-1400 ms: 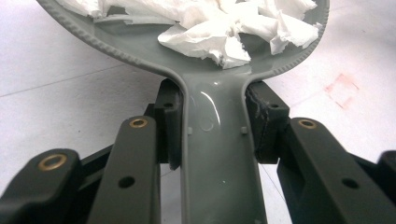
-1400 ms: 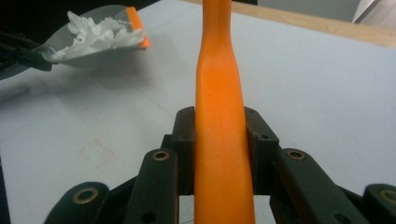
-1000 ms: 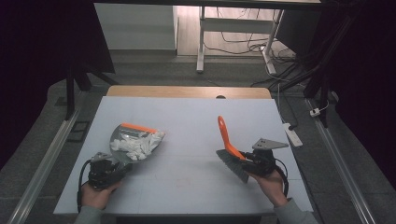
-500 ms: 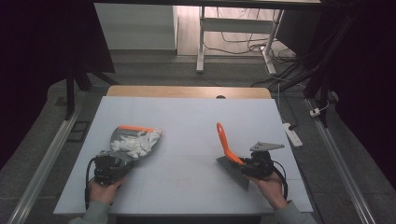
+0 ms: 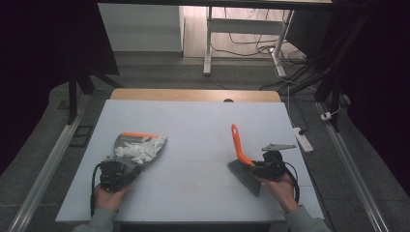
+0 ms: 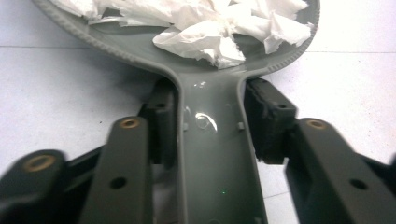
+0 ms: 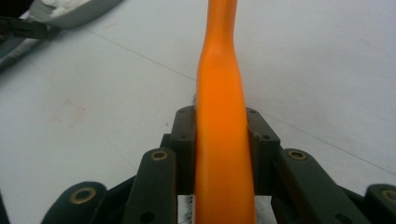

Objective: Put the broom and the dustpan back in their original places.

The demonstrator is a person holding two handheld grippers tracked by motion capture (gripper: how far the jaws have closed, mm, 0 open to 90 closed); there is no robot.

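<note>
High view: the left tongs (image 5: pixel 122 170) sit at the near left of the surface (image 5: pixel 193 121), the dustpan (image 5: pixel 138 147) lying flat ahead of them with crumpled paper (image 5: pixel 140 149) heaped in its tray. Left gripper view shows the jaws flanking the pan's grey handle (image 6: pixel 212 154); they have just been opening, and a sliver of gap shows at the right pad (image 6: pixel 268 121) — so the grip looks let go, the pan resting on the surface. Lying level keeps the paper from spilling.

On the right, the right tongs (image 5: pixel 256 167) grip the brush (image 5: pixel 243 162) low on its orange handle (image 7: pixel 223 140), both pads pressed to its sides, though the jaws have just been opening a little. Its bristles (image 5: pixel 245 176) touch the surface, the handle tilting up and away — probably being set down, sweeping done.
</note>
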